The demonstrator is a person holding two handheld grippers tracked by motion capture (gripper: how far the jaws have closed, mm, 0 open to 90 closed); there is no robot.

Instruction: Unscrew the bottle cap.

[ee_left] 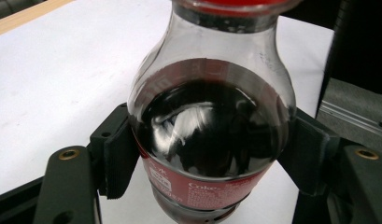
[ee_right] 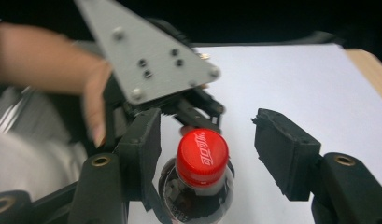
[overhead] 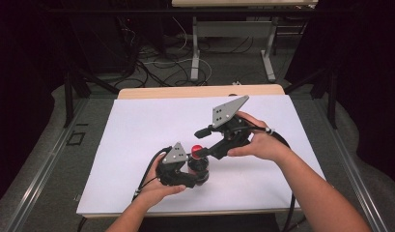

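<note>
A cola bottle (overhead: 200, 166) stands upright on the white bench (overhead: 137, 135), clamped at its body by the left claw (overhead: 188, 176). The right claw (ee_right: 207, 156), angled down from the right hand (overhead: 260, 142), spreads wide around its red cap (ee_right: 202, 157).

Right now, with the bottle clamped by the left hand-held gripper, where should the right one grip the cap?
Grip the red cap on its ribbed sides, coming from above. The bottle stands upright and the right hand-held gripper already straddles it, open.
</note>
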